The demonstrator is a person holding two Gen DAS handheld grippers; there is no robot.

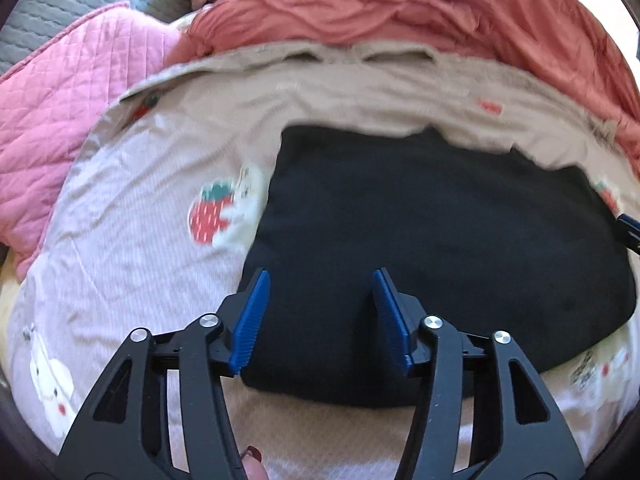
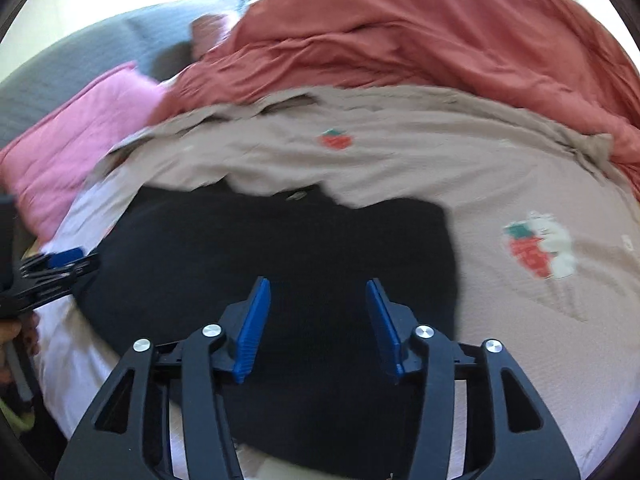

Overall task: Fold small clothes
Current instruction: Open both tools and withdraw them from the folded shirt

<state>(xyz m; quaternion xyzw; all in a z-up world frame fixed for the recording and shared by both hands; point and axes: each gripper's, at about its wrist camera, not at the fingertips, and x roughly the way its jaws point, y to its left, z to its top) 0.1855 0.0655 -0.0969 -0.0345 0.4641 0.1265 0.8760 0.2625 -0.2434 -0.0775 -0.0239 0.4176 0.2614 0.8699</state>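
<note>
Black garment [image 1: 440, 248] spread flat on the strawberry-print bedsheet [image 1: 152, 208], below the rust-red duvet [image 1: 420, 4]. Left tool [image 1: 318, 316] and right tool [image 2: 318, 324] both spread apart, empty, hovering over its near edge. Likely soft, light, limp, prone to bunching; best pinched at corners or hem edge
</note>
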